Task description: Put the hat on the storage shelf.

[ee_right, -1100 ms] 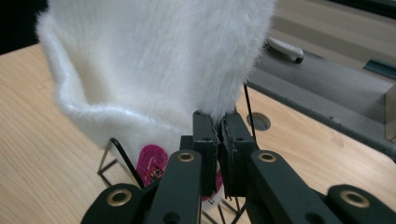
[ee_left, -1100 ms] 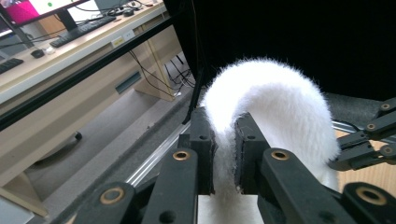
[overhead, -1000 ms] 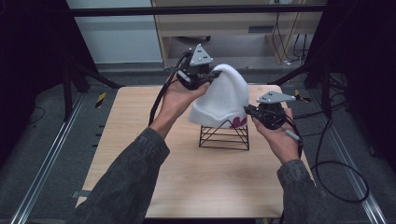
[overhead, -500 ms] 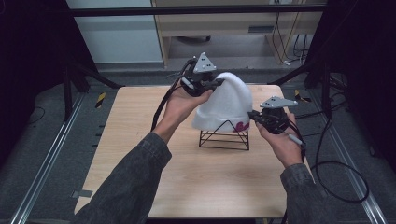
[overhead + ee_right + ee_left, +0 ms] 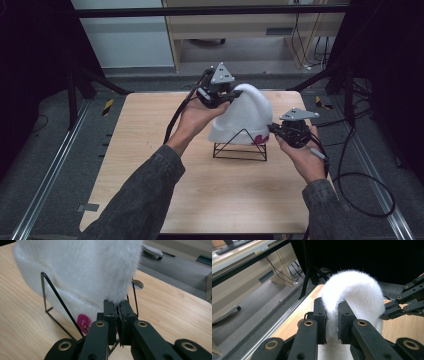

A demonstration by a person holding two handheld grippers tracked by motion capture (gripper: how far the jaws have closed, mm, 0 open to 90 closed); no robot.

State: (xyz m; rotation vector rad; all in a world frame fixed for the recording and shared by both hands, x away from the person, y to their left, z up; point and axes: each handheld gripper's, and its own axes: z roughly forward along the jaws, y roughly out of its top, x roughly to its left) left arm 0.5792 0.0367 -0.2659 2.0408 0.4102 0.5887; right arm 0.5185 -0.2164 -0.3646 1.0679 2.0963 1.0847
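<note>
A fluffy white knit hat (image 5: pixel 243 116) with a pink patch (image 5: pixel 84 322) hangs over a black wire stand (image 5: pixel 240 148) on the wooden table (image 5: pixel 150 150). My left gripper (image 5: pixel 231 95) is shut on the hat's top (image 5: pixel 352 287), pulling it up and to the left; the white fabric is squeezed between its jaws. My right gripper (image 5: pixel 272 129) is shut on the hat's lower right edge (image 5: pixel 120 296), beside the stand's wire. In the left gripper view the right gripper's black linkage (image 5: pixel 407 302) shows past the hat.
The stand's triangular wire frame (image 5: pixel 53 302) rests near the table's middle. A round hole (image 5: pixel 137 283) is cut in the tabletop near the far edge. Black cables (image 5: pixel 350 170) trail off the right side. Dark frame posts (image 5: pixel 75 85) flank the table.
Both hands have carried the hat slightly right and lower over the stand. The left gripper keeps the hat's top, the right its brim.
</note>
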